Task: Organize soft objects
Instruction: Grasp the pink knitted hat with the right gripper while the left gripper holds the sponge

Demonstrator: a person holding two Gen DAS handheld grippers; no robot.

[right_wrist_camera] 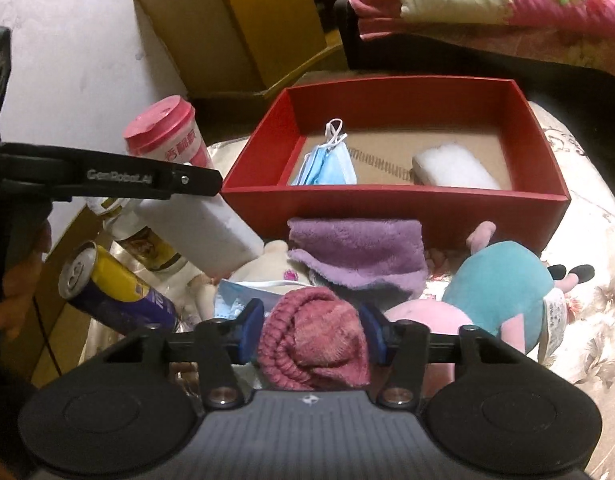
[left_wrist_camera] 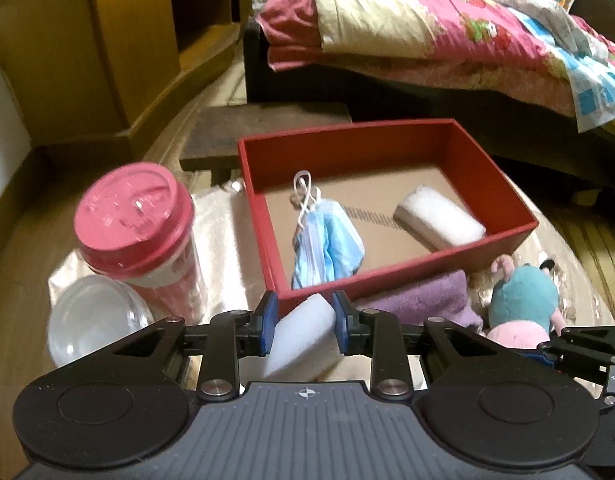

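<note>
A red box (left_wrist_camera: 263, 204) (right_wrist_camera: 391, 202) holds a blue face mask (left_wrist_camera: 327, 242) (right_wrist_camera: 331, 164) and a white sponge block (left_wrist_camera: 439, 214) (right_wrist_camera: 455, 170). My left gripper (left_wrist_camera: 305, 312) is shut on another white sponge block (left_wrist_camera: 299, 332) (right_wrist_camera: 203, 232) just before the box's near wall. My right gripper (right_wrist_camera: 313, 320) is shut on a rolled pink knit cloth (right_wrist_camera: 313, 340). A purple towel (left_wrist_camera: 423, 296) (right_wrist_camera: 359, 256), a teal-and-pink plush toy (left_wrist_camera: 523, 304) (right_wrist_camera: 499, 280), a cream plush (right_wrist_camera: 267, 264) and a second mask (right_wrist_camera: 243, 296) lie in front of the box.
A pink-lidded cup (left_wrist_camera: 135, 220) (right_wrist_camera: 167, 136) and a clear dome lid (left_wrist_camera: 95, 320) stand left of the box. A yellow-and-purple can (right_wrist_camera: 111, 288) lies at the left. A bed with a pink quilt (left_wrist_camera: 447, 28) is behind, wooden furniture (left_wrist_camera: 87, 40) at back left.
</note>
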